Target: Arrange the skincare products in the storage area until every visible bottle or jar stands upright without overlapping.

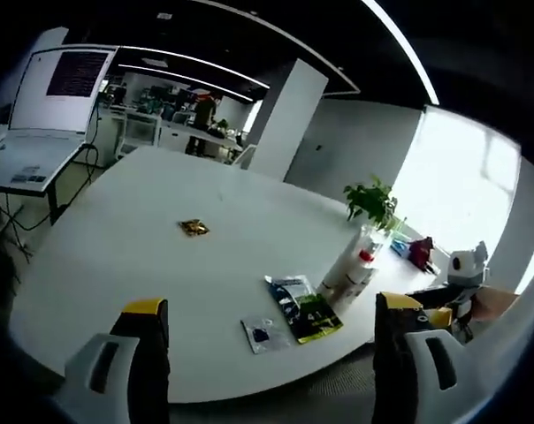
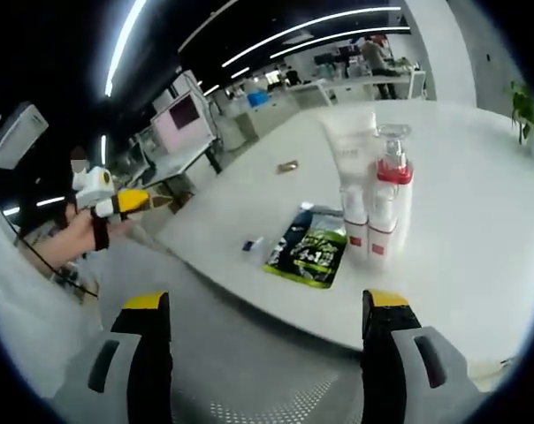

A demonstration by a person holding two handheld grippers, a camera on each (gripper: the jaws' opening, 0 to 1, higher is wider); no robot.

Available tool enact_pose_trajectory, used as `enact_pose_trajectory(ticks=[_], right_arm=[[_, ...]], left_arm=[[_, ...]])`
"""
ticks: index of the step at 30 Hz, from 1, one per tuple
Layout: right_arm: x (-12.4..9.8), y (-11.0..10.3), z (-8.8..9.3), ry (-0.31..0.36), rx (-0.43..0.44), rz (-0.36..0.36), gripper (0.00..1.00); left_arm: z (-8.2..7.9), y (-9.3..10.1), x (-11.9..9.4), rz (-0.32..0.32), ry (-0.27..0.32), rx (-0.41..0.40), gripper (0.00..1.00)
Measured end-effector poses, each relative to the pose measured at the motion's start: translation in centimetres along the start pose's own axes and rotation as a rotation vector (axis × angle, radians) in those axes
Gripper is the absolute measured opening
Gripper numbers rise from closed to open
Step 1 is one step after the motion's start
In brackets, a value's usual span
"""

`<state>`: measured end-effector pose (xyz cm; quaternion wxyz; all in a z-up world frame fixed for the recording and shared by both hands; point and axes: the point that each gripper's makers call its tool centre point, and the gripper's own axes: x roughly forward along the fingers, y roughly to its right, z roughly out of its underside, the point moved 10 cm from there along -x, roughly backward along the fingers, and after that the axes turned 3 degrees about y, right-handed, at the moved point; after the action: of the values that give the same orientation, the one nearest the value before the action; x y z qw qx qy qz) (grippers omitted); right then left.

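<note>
A tight cluster of white skincare bottles (image 1: 348,272) stands upright near the white table's edge (image 1: 117,265). It includes a tall white tube (image 2: 351,146) and a pump bottle with a red collar (image 2: 392,199). A dark green sachet (image 2: 313,247) and a small flat sachet (image 2: 254,246) lie beside them, also the green sachet (image 1: 304,309). My left gripper (image 1: 272,305) is open, off the table's near edge, holding nothing. My right gripper (image 2: 267,302) is open too, short of the table, well apart from the bottles.
A gold wrapper (image 1: 194,228) lies mid-table. A potted plant (image 1: 371,201) and a red object (image 1: 422,252) sit at the far side. A hand (image 2: 72,234) holds the left gripper (image 2: 108,199) over the floor. Desks and a screen (image 1: 64,84) stand behind.
</note>
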<state>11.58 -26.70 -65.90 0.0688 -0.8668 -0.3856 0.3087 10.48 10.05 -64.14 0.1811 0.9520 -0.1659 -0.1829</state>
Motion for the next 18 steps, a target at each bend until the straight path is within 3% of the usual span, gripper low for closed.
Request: enact_pose_trajectory(ticks=[2, 9, 14, 18], right_arm=[[-0.1, 0.3, -0.2, 0.025, 0.026, 0.001, 0.89], [0.2, 0.6, -0.5, 0.003, 0.016, 0.003, 0.89], [-0.3, -0.2, 0.1, -0.008, -0.071, -0.001, 0.9], [-1.0, -0.8, 0.5, 0.006, -0.074, -0.005, 0.91]], left_arm=[[0.3, 0.2, 0.0, 0.008, -0.015, 0.007, 0.88], [0.8, 1.0, 0.4, 0.018, -0.044, 0.006, 0.83], [1.1, 0.8, 0.5, 0.021, -0.062, -0.015, 0.81], [1.6, 0.7, 0.5, 0.022, -0.077, -0.04, 0.79]])
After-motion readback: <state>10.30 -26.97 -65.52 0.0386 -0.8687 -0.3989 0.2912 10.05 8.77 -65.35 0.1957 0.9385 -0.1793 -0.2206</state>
